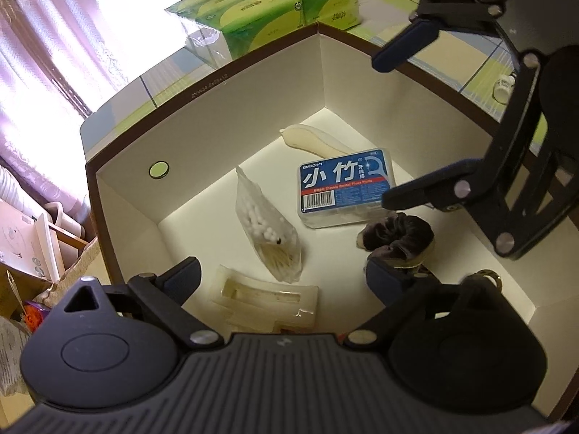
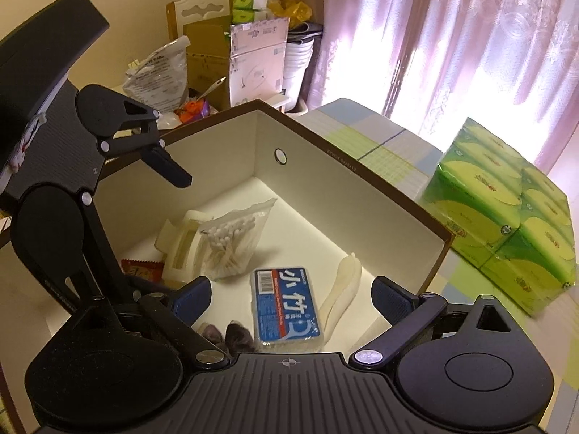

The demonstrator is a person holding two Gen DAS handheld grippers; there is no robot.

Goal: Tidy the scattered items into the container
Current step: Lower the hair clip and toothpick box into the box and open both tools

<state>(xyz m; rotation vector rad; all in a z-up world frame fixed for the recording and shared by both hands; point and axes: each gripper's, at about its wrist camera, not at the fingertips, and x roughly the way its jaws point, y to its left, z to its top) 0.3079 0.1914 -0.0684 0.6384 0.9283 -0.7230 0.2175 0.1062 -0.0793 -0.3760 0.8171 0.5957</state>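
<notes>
- The container [image 1: 231, 115] — a brown-rimmed box with a white inside — is sitting on the table [image 2: 376, 144], and both grippers are hanging over its open top.
- The left gripper [image 1: 282, 275] is spread wide and gripping nothing; the right gripper [image 2: 291, 294] is likewise gaping and empty.
- Inside the box, the dental floss box [image 1: 343, 188] is lying near the middle of the floor, with the cream shoehorn-like piece [image 1: 315, 141] just beyond it toward the far corner.
- The bag of cotton swabs [image 1: 267, 231] is resting beside the floss box, the clear plastic tray [image 1: 267, 300] beside the bag, and the dark scrunchie [image 1: 398, 238] just beside the floss box on the other side.
- A red packet [image 2: 141, 269] is showing at the box floor behind the left gripper's arm in the right wrist view.
- Outside the box, a small white bottle [image 1: 503, 87] is lying on the table past the far rim — probably the next thing to fetch; the green tissue packs [image 2: 506, 217] beside the box look like no part of the scatter.
- To do this well, I judge both grippers should be lifting straight up clear of the rim, fingers open, before swinging out, so neither wall nor contents are getting knocked.
</notes>
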